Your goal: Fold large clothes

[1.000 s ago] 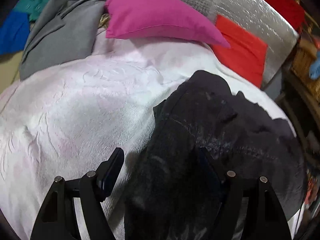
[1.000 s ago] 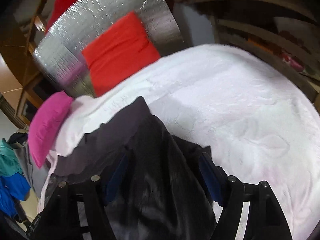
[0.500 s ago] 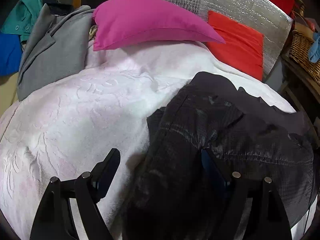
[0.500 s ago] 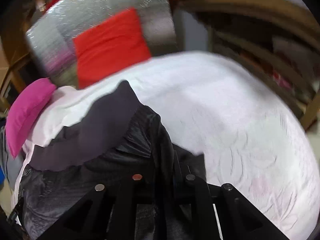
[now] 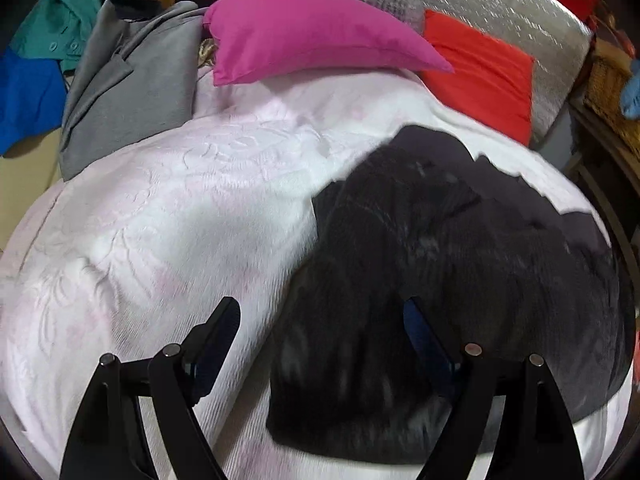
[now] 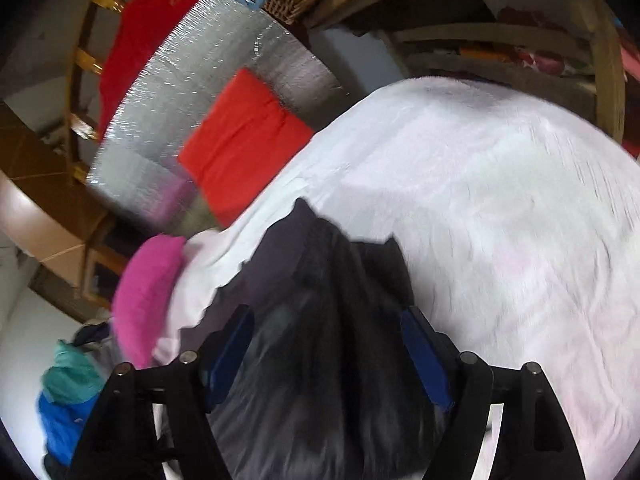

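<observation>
My right hand-held gripper (image 6: pixel 326 354) is opening over the black garment (image 6: pixel 320 320), releasing it flat on the bed (image 6: pixel 500 220); my left hand-held gripper (image 5: pixel 320 340) at 9 o'clock is wide, empty.

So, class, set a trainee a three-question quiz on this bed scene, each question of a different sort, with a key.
1. True or false: the pink pillow lies on top of the black garment.
2. Multiple choice: what lies beside the pink pillow, at the bed's edge? A) grey jacket B) yellow towel C) striped sock
3. Fill in: the black garment lies on a ____ bedspread.

Key: 1 false, the two are apart; 2 A, the grey jacket; 3 white.
</observation>
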### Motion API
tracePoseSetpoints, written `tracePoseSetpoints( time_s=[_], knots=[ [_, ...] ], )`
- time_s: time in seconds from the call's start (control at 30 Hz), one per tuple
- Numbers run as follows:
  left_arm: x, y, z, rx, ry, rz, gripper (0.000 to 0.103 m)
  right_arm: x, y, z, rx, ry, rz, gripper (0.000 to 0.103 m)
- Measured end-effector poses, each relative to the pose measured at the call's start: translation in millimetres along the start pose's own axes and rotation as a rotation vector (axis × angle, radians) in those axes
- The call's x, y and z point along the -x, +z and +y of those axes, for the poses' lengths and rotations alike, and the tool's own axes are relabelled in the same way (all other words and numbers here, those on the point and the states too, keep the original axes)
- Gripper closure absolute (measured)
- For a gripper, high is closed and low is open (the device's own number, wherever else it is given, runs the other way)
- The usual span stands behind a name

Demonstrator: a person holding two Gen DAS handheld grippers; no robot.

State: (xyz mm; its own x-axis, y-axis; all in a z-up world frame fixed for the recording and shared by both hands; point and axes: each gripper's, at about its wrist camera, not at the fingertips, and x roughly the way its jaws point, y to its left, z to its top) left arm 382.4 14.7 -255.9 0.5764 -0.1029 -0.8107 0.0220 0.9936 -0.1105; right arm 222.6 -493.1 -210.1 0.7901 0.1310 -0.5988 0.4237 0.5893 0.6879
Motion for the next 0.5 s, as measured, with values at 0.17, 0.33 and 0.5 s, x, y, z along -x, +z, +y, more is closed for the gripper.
tracePoseSetpoints(
  time_s=[0.17, 0.33, 0.5],
  knots=[
    [32.1, -17.9, -0.5, -0.045, 0.011, -0.066, 0.019, 31.2, -32.5, -10.6, -0.065, 0.128, 0.045, 0.024],
    [57.8, -33.9, 4.6, -0.058, 0.054, -0.153, 0.019, 44.9, -66.3, -24.1, -0.082, 0.148, 0.101, 0.024],
    [53.4, -42.3, 12.3, 0.004, 0.015, -0.099, 0.019, 50.8, -63.0, -36.1, -0.102, 0.114, 0.057, 0.035]
  ],
)
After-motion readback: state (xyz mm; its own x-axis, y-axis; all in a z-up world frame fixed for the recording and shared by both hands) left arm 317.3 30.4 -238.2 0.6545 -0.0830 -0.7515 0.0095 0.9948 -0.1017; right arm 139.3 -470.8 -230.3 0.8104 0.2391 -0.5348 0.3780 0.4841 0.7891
